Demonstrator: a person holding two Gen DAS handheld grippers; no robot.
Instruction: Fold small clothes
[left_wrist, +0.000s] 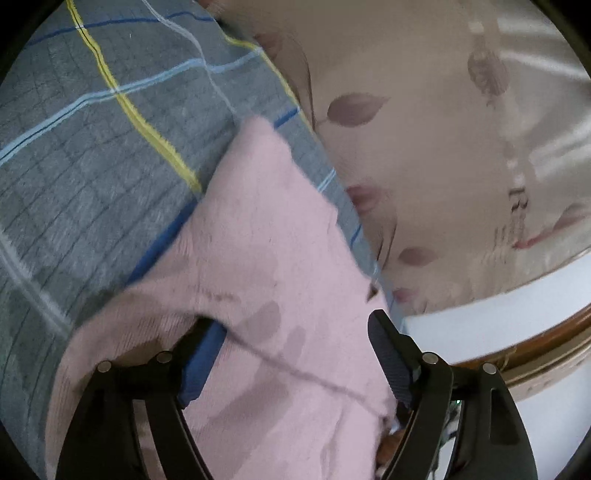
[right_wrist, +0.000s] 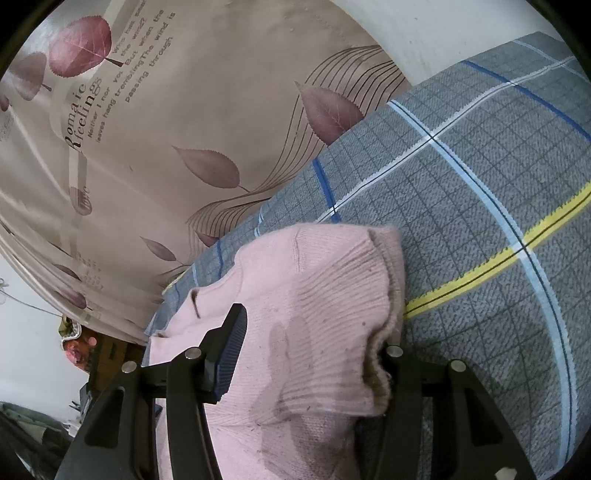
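A pink knit garment (left_wrist: 266, 236) lies bunched on a grey plaid bedspread (left_wrist: 92, 147). My left gripper (left_wrist: 288, 321) stands wide open over its near part. Its left finger (left_wrist: 195, 343) is tucked under a fold and its right finger (left_wrist: 388, 343) is at the garment's right edge, with neither pad pressing. In the right wrist view the same garment (right_wrist: 314, 295) fills and bulges in the gap of my right gripper (right_wrist: 314, 328), which is shut on it. The ribbed hem drapes over and hides the right fingertip, while the left finger's blue pad (right_wrist: 231, 354) shows against the knit.
A beige curtain with leaf prints (left_wrist: 424, 110) (right_wrist: 184, 110) hangs along the bed's far side. A wooden rim (left_wrist: 546, 343) and a white surface (left_wrist: 480, 314) lie to the right. Some clutter (right_wrist: 77, 347) sits low beyond the bed. The bedspread (right_wrist: 480, 221) stretches on past the garment.
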